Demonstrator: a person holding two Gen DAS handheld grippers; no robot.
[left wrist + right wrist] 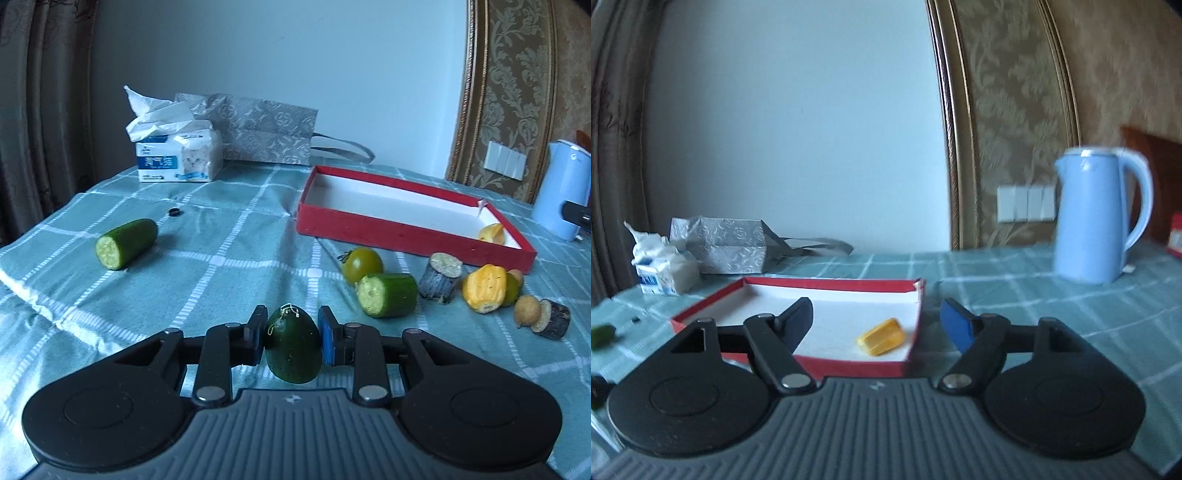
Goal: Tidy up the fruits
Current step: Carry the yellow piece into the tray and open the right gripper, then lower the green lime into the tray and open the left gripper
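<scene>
Left gripper (291, 338): clamped on a cucumber end (293, 349), held above the cloth (221, 266).
Right gripper (877, 325): jaws apart, nothing between the pads.
Yellow piece (881, 336): inside the red tray (849, 367).
Loose fruit: before the tray.

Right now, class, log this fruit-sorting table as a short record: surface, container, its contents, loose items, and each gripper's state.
surface: teal checked tablecloth
container: shallow red cardboard box, white inside
contents: one yellow fruit piece
loose items: two cut green cucumber chunks, green tomato
left gripper: shut on dark green cucumber end piece
right gripper: open, empty, above box
</scene>
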